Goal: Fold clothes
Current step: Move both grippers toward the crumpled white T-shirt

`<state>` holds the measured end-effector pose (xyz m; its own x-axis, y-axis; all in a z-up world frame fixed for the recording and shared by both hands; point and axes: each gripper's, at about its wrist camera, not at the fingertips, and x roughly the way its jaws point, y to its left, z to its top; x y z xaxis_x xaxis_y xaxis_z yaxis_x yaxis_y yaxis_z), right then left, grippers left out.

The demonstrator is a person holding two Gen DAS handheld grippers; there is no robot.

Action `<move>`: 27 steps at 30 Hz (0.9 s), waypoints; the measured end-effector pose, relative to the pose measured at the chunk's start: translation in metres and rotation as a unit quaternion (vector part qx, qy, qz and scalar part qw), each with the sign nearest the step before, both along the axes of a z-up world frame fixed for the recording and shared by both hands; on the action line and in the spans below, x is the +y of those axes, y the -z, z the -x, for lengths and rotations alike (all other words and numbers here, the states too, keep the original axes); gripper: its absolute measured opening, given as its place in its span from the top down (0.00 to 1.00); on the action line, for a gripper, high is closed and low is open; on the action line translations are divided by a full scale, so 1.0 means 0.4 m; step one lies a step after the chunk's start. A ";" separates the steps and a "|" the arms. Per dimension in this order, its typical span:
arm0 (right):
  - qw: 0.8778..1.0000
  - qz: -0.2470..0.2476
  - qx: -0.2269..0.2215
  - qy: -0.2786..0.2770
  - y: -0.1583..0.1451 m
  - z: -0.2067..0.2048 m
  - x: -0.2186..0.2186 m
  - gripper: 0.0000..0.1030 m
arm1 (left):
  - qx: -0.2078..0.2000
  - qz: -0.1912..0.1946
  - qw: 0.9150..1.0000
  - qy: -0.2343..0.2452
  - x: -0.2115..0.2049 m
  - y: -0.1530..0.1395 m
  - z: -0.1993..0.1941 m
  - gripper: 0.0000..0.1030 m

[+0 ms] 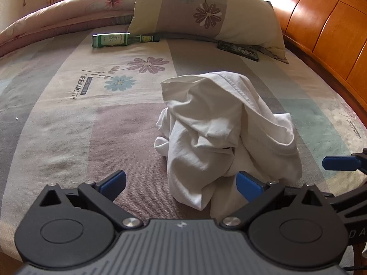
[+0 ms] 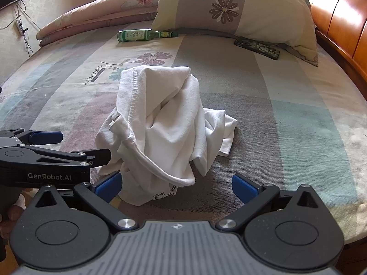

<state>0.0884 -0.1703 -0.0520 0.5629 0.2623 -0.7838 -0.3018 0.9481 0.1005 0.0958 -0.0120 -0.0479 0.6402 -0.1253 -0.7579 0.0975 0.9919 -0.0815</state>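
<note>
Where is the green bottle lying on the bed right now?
In both wrist views the green bottle lies on its side at the far end of the bed, left of the pillow, its neck pointing toward it, well beyond the white garment.

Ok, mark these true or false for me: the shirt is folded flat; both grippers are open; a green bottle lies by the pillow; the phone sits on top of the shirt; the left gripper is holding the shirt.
1. The shirt is folded flat. False: it sits in a crumpled heap on the bed.
2. Both grippers are open. True: left gripper and right gripper have their jaws spread.
3. A green bottle lies by the pillow. True.
4. The phone sits on the shirt. False: it lies by the pillow, apart from it.
5. The left gripper holds the shirt. False: it grips nothing.
</note>
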 end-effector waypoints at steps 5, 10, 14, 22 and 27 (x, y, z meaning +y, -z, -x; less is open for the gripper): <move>1.000 -0.018 0.004 -0.024 0.019 -0.019 -0.008 0.00 | 0.022 -0.029 0.999 0.003 -0.034 0.000 -0.034 0.02; 0.999 -0.021 0.009 -0.032 0.038 -0.033 -0.024 0.00 | 0.033 -0.058 0.998 0.006 -0.064 0.010 -0.049 0.02; 0.999 -0.034 0.008 -0.035 0.045 -0.038 -0.041 0.00 | 0.025 -0.045 0.999 0.006 -0.062 0.014 -0.044 0.02; 0.992 -0.028 -0.063 -0.104 0.032 0.009 -0.048 0.00 | -0.015 -0.042 0.998 0.033 -0.054 0.010 -0.015 0.02; 0.993 -0.034 -0.033 -0.106 0.024 0.020 -0.054 0.00 | -0.015 -0.052 0.997 0.055 -0.052 0.009 -0.008 0.02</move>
<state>0.0805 -0.1920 -0.0615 0.5395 0.4311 -0.7233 -0.5014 0.8546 0.1353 0.0988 -0.0327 -0.0516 0.6495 -0.1178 -0.7512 0.2076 0.9779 0.0261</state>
